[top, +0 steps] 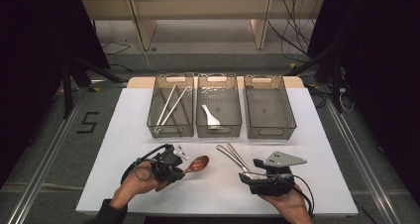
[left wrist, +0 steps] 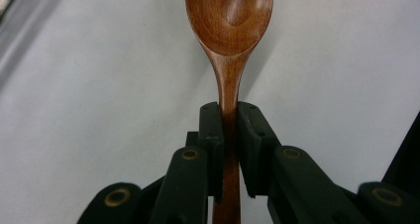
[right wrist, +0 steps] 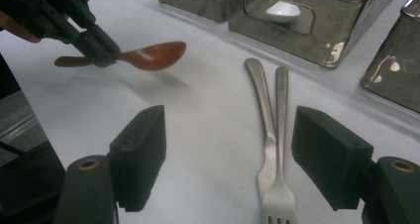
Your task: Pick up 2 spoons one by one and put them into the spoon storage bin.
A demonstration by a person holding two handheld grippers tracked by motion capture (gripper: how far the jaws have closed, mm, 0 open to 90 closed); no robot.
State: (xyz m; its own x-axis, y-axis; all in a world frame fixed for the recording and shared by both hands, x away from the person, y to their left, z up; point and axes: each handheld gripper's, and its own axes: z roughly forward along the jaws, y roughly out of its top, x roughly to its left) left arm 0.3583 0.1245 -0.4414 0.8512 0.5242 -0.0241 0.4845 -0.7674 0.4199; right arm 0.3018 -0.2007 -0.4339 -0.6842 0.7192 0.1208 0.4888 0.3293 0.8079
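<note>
My left gripper (top: 181, 169) is shut on the handle of a brown wooden spoon (top: 198, 163), whose bowl points right over the white table. In the left gripper view the pads (left wrist: 212, 130) press the handle on both sides, below the spoon bowl (left wrist: 229, 16). The right gripper view shows this spoon (right wrist: 154, 55) hanging slightly above the table, with a shadow beneath it, in the left gripper (right wrist: 101, 53). My right gripper (top: 249, 176) stands open around the heads of two metal utensils (top: 232, 154). A fork (right wrist: 278, 204) with its tines showing lies between the wide jaws (right wrist: 233, 152).
Three translucent grey bins stand in a row at the back. The left bin (top: 153, 116) holds pale chopsticks (top: 171, 105), the middle bin (top: 219, 131) a white spoon (top: 210, 116), and the right bin (top: 270, 133) nothing. A white sheet (top: 124, 135) covers the table.
</note>
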